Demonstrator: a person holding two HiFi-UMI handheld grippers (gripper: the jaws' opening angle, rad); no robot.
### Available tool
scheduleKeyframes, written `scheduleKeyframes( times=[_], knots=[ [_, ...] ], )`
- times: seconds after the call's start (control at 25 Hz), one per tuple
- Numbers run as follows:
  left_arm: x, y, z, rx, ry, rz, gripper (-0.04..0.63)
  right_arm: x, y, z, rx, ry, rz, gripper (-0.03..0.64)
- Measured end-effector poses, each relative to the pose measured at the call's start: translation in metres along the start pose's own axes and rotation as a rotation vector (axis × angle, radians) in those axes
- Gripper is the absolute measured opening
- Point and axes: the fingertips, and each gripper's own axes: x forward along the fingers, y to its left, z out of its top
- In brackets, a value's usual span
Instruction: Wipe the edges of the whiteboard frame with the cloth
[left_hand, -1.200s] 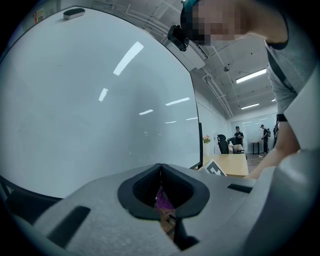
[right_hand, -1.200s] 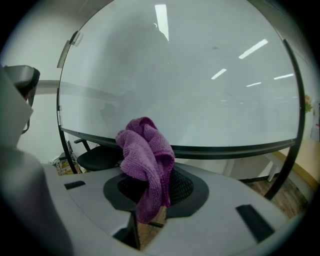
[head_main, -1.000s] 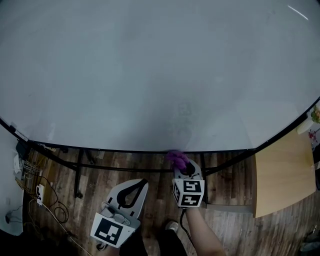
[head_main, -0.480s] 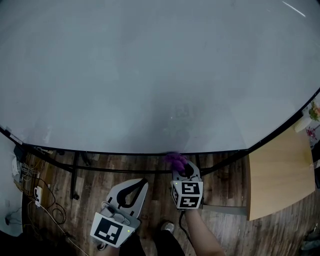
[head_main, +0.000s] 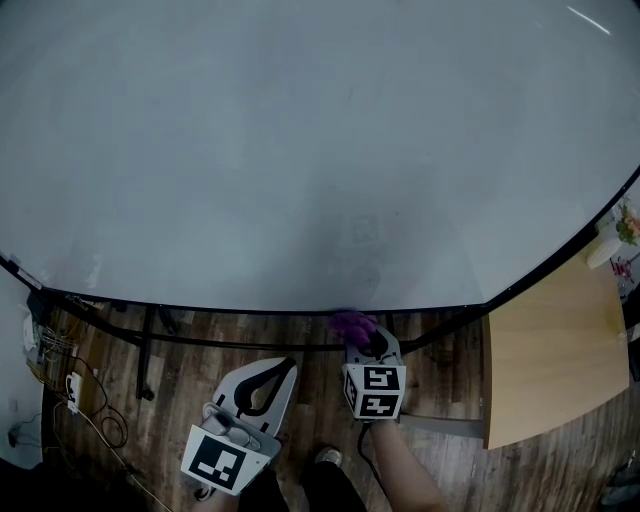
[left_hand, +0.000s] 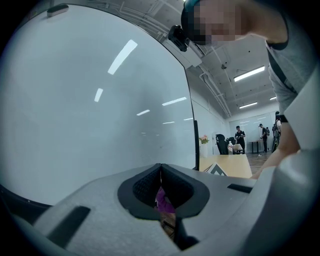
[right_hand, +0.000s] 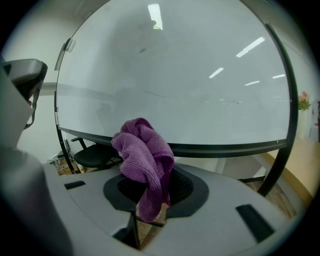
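Observation:
A large whiteboard (head_main: 300, 150) with a thin black frame (head_main: 250, 307) fills most of the head view. My right gripper (head_main: 368, 345) is shut on a purple cloth (head_main: 351, 323), which sits right at the frame's bottom edge. In the right gripper view the purple cloth (right_hand: 145, 162) bunches up out of the closed jaws, in front of the black frame (right_hand: 225, 147). My left gripper (head_main: 262, 385) hangs lower left, away from the board, shut with nothing held. In the left gripper view its jaws meet, and a bit of the purple cloth (left_hand: 162, 201) shows beyond them.
A wooden table (head_main: 545, 345) stands at the right, close to the board's right corner. Black stand bars (head_main: 150, 340) run under the board over a wood floor. Cables and a power strip (head_main: 70, 385) lie at the left. People stand far off in the room (left_hand: 240, 137).
The right gripper with the cloth has stayed at the bottom frame edge; the view has shifted a little, so the table and board edge sit slightly further left.

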Motion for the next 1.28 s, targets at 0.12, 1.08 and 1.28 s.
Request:
scheduleKeyframes(
  times=[0.12, 1.08, 1.28],
  knots=[
    [0.004, -0.005, 0.001, 0.005, 0.0, 0.004, 0.017, -0.001, -0.007, -0.001, -0.006, 0.001, 0.002, 0.097],
    [0.02, -0.022, 0.013, 0.006, -0.011, -0.085, 0.017, -0.01, -0.011, 0.003, 0.021, 0.015, -0.02, 0.092],
    [0.018, -0.013, 0.017, 0.004, -0.032, -0.131, 0.017, -0.011, -0.011, 0.005, 0.042, 0.014, -0.075, 0.092]
  ],
)
